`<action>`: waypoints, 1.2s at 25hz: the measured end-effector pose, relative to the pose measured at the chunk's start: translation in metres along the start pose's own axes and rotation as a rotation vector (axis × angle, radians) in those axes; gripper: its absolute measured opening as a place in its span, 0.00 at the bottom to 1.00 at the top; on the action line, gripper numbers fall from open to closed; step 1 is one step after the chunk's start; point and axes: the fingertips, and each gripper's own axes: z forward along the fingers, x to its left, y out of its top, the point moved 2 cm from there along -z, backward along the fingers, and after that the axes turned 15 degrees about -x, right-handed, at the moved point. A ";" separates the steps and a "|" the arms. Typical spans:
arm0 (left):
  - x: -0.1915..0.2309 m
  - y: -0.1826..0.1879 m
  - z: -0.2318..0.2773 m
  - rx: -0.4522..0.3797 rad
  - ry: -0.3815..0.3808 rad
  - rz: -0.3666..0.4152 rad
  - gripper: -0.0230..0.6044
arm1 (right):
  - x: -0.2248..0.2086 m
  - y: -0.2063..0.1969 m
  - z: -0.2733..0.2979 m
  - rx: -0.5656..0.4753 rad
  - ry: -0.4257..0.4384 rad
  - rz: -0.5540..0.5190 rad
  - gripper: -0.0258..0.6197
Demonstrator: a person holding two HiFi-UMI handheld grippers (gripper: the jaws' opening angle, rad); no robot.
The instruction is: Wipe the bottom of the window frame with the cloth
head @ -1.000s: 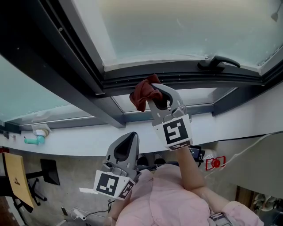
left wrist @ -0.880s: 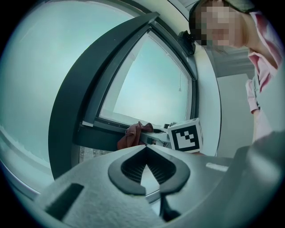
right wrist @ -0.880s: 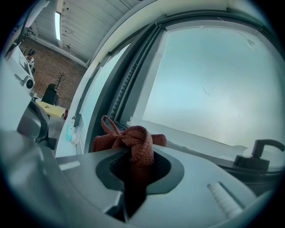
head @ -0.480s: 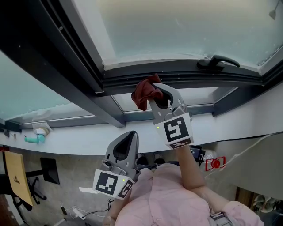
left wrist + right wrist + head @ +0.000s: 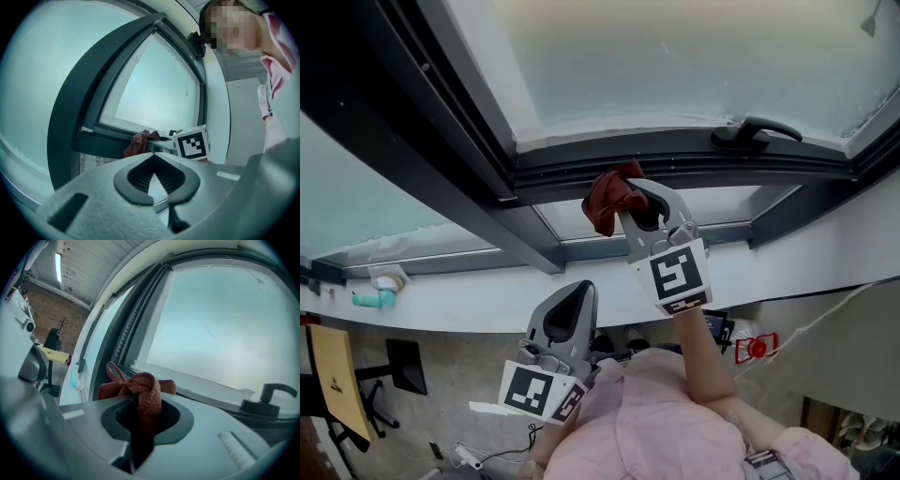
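Right gripper [image 5: 626, 199] nudged rightward; cloth [image 5: 604, 201] bunched between its closed jaws.

Right gripper [image 5: 625, 199] high, jaws clamped; left gripper [image 5: 569, 298] low, jaws together.

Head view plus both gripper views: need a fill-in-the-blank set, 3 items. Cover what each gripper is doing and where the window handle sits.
1. The right gripper is shut on the ____, up by the window frame.
2. The left gripper is ____, with nothing between its jaws.
3. In the head view, the window handle lies to the ____ of the right gripper.

Missing words: cloth; shut; right
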 end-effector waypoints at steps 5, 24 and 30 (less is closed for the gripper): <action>-0.003 0.000 0.001 0.000 -0.001 0.000 0.03 | -0.004 -0.001 -0.003 0.002 -0.007 0.009 0.13; -0.021 -0.001 0.008 -0.020 0.026 0.023 0.03 | -0.022 -0.006 -0.017 0.011 0.003 0.024 0.13; -0.036 -0.003 0.013 -0.038 0.050 0.042 0.03 | -0.032 -0.007 -0.024 0.002 0.026 0.035 0.13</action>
